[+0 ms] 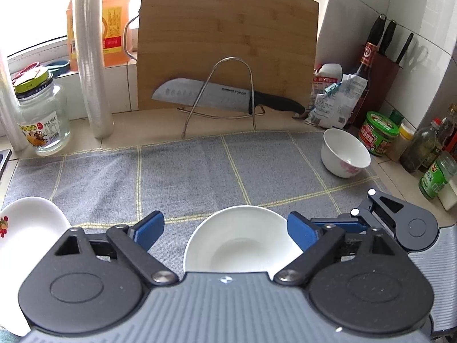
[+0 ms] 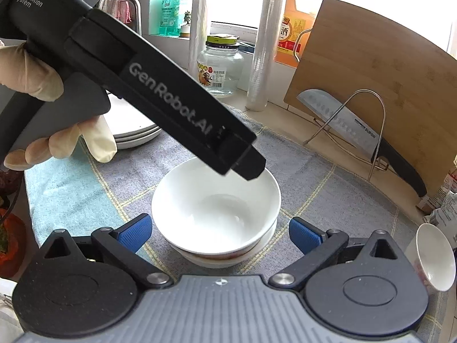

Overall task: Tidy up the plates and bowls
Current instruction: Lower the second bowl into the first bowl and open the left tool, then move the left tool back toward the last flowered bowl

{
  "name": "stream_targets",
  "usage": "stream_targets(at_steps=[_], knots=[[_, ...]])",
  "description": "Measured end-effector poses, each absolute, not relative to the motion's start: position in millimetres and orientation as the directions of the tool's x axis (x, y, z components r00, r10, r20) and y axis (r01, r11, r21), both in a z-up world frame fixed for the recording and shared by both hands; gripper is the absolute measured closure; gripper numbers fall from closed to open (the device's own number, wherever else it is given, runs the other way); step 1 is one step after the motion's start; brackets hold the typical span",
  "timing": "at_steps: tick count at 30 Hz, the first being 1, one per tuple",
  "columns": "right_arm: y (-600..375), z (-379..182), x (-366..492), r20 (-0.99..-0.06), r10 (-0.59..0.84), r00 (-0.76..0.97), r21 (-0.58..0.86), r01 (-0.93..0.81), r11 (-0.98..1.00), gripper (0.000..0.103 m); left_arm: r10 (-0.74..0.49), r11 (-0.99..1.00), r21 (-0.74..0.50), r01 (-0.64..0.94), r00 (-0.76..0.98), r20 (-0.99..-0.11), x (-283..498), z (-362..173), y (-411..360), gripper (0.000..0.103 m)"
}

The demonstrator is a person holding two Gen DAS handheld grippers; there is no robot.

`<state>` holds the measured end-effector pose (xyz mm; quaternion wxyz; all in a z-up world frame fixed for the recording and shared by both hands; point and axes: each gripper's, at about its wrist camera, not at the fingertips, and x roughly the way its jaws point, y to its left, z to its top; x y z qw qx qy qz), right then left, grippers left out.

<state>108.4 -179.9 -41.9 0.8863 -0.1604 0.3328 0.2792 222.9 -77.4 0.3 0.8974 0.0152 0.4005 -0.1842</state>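
The stacked bowls (image 2: 216, 208) sit on the grey cloth (image 2: 328, 177) in the middle of the worktop (image 1: 128, 123), 1 white bowl nested in another with a red pattern low on its wall. Both the left gripper (image 1: 225, 230) and the right gripper (image 2: 220, 233) are spread wide, holding nothing, with the stack between their blue pads (image 2: 134, 233).

The main risk, as I judge it, is the glaze: smooth, rounded ceramic gives flat pads little to bite, so a pinch on the curved wall could slip or tip the top bowl out of the lower one. With both grippers crowded near the same stack, one could knock the other.

A third small bowl (image 1: 345, 152) stands well apart near the jars (image 1: 378, 133) and bottles; reaching for it could topple them. A stack of white plates (image 2: 134, 131) lies at the cloth's far left edge. The knife (image 1: 200, 95) rests in a thin wire rack against the wooden cutting board (image 1: 225, 45), its blade exposed.
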Motion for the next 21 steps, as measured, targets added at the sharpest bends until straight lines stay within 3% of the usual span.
stream_targets(at_steps=[9,21], knots=[[-184,-32,102,-0.625,0.495,0.604,-0.054,-0.667,0.743,0.0,-0.302,0.95,-0.172,0.261,0.623,-0.721,224,-3,-70,0.01],[-182,-43,110,-0.648,0.497,0.577,-0.043,-0.68,0.732,0.0,-0.287,0.957,-0.175,0.232,0.669,-0.685,216,6,-67,0.01]])
